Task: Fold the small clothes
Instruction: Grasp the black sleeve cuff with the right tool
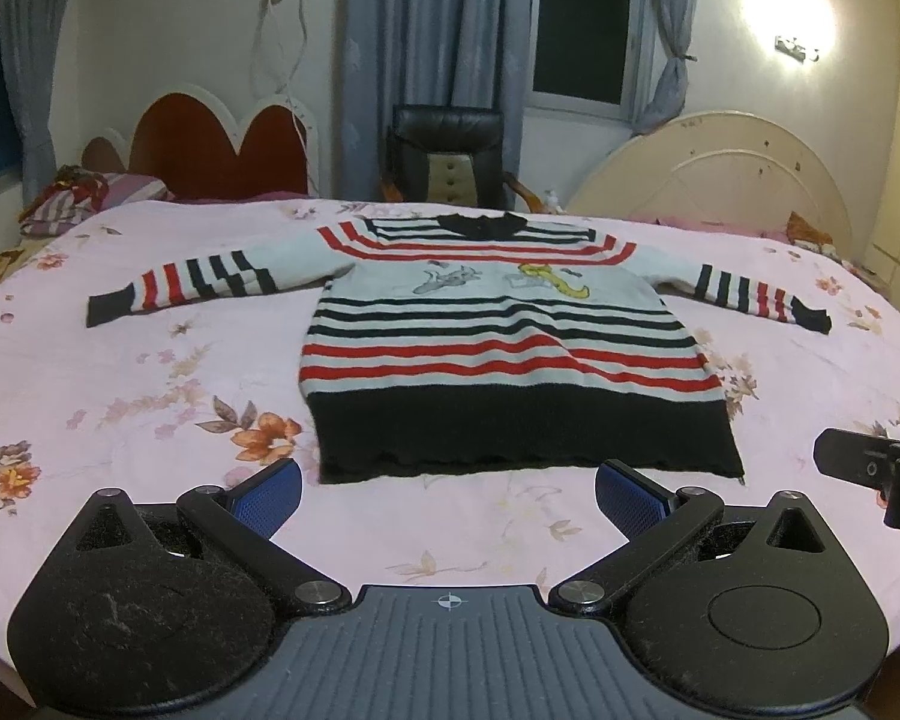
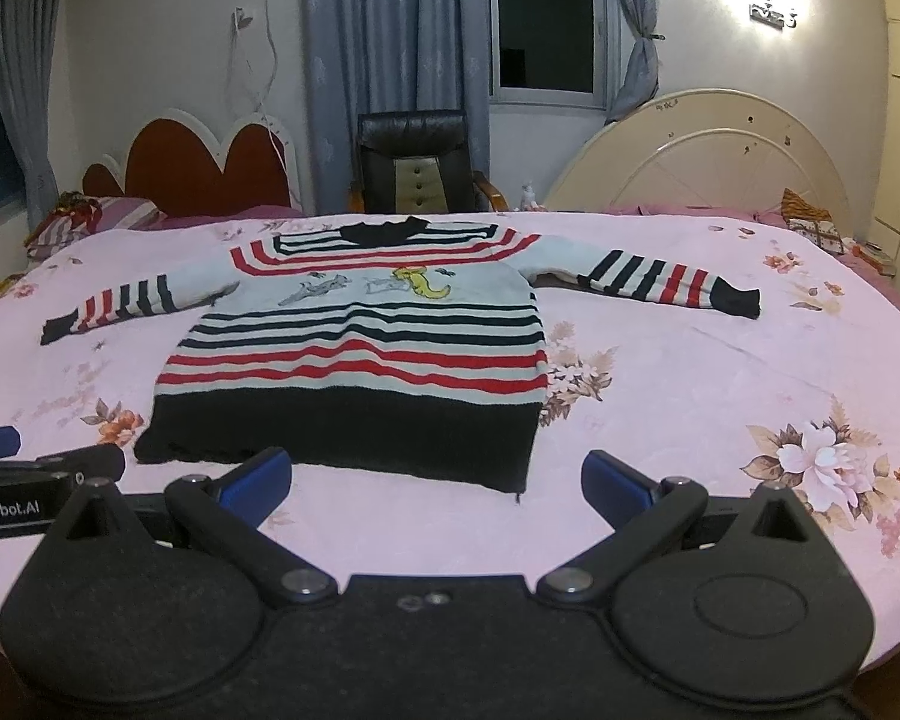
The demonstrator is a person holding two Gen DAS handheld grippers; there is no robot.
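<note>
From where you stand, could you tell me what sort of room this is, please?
Most likely a bedroom: a striped sweater lies on a bed with a floral sheet, headboards behind, and curtains at the window.

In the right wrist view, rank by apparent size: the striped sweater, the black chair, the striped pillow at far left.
1. Striped sweater, by far the largest.
2. Black chair.
3. Striped pillow, partly hidden.
The chair and pillow are farther back, so true sizes stay unsure.

A pink floral bed [image 1: 120,372] carries a striped sweater [image 1: 498,348] spread flat, sleeves out.
</note>
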